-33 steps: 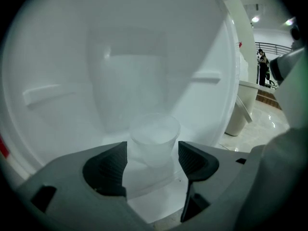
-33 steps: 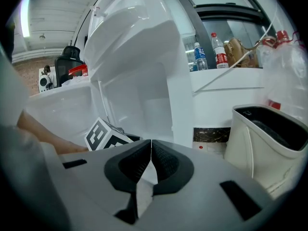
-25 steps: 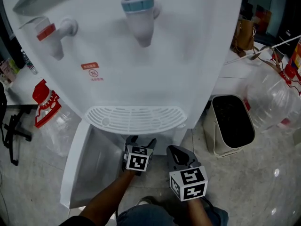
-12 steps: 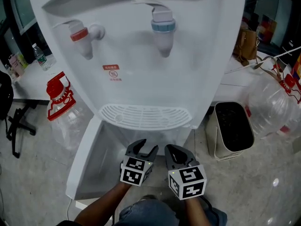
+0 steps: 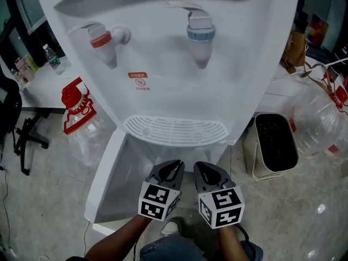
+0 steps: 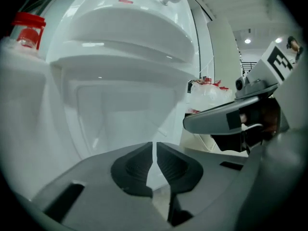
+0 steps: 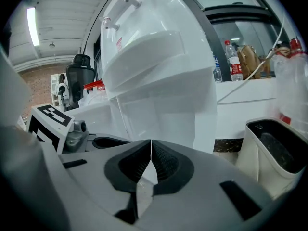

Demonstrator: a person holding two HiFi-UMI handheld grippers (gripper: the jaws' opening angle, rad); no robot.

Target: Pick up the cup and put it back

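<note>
2 grippers side by side, near the foot of 1 white water dispenser [image 5: 163, 53]. L gripper [image 5: 171, 166]: jaws just been closing, now a hairline apart, nothing btwn. R gripper [image 5: 203, 168]: jaws together, empty. 2 taps, red tap [image 5: 103, 38] left and blue tap [image 5: 200, 34] right, over 1 drip grille [image 5: 175, 130]. 1 bin [image 5: 274, 145] at right. 2 big bottles, left bottle [image 5: 81, 118] and right bottle [image 5: 321, 118]. No view shows the cup.

Bright even light, glowing ceiling lamp [image 7: 32, 25], fisheye-warped gripper views, dark corners
</note>
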